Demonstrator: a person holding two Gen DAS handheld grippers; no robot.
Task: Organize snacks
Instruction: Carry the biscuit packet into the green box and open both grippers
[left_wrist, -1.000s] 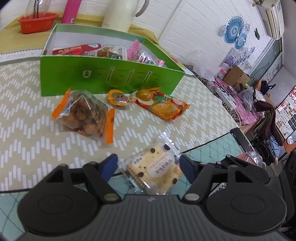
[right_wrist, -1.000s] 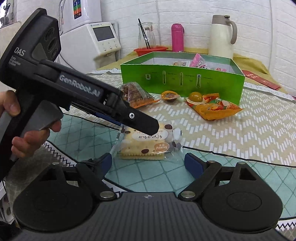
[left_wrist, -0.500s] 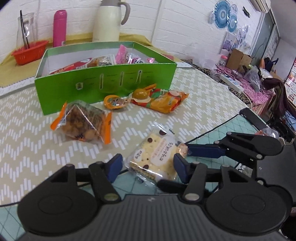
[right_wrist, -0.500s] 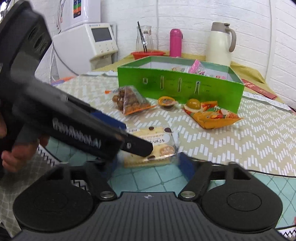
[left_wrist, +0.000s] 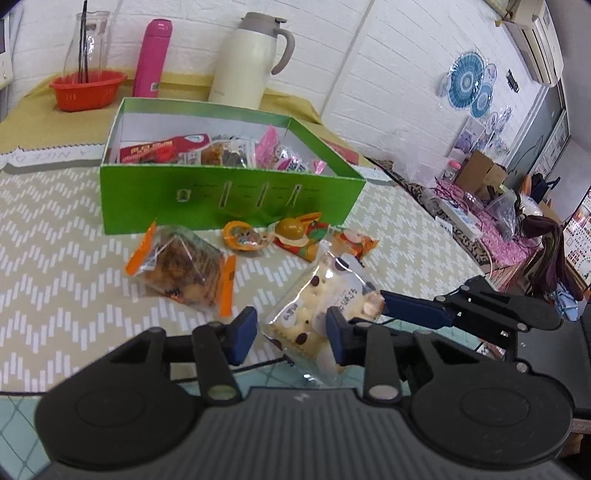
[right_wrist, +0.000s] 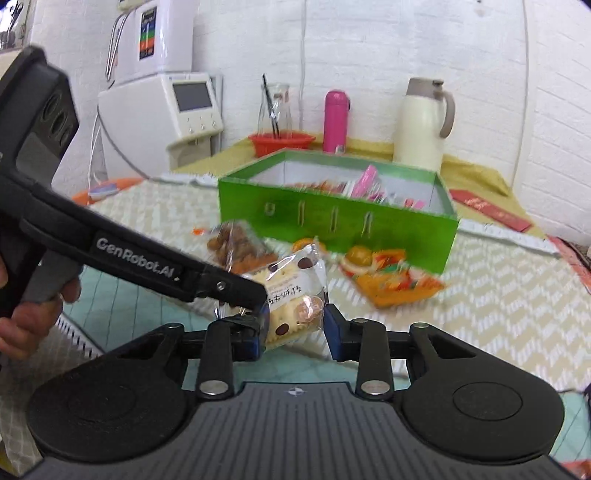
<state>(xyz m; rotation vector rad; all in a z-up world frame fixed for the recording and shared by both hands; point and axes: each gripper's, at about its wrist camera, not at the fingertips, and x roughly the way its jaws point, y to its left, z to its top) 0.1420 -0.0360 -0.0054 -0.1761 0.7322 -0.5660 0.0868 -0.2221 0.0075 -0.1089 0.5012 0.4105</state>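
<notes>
Left wrist view: shows the left gripper nearest, its two blue fingers straddling the lower corner of the cracker packet. Cannot tell whether pinching or merely flanking: one pad against the wrapper, the other just beside it. Holds the packet tilted, upper end toward the box, above the seam where the teal mat meets the chevron cloth of the tabletop.

Seen from the right wrist: the right gripper closed on the same packet, a finger meeting each side edge, with the tip of the left gripper touching the packet's left edge.

Just beyond, lying on the cloth: a nut packet to the left, then an orange jelly cup and an orange snack bag with a round brown jelly on top. Only a narrow strip of cloth between these and the front wall of the green box. Wide bare cloth left of the nut packet.

Inside the box, open-topped: snacks heaped along the front and right, white floor showing at the rear left.

Farthest, against the wall: a red basket, a pink bottle and a cream jug.
</notes>
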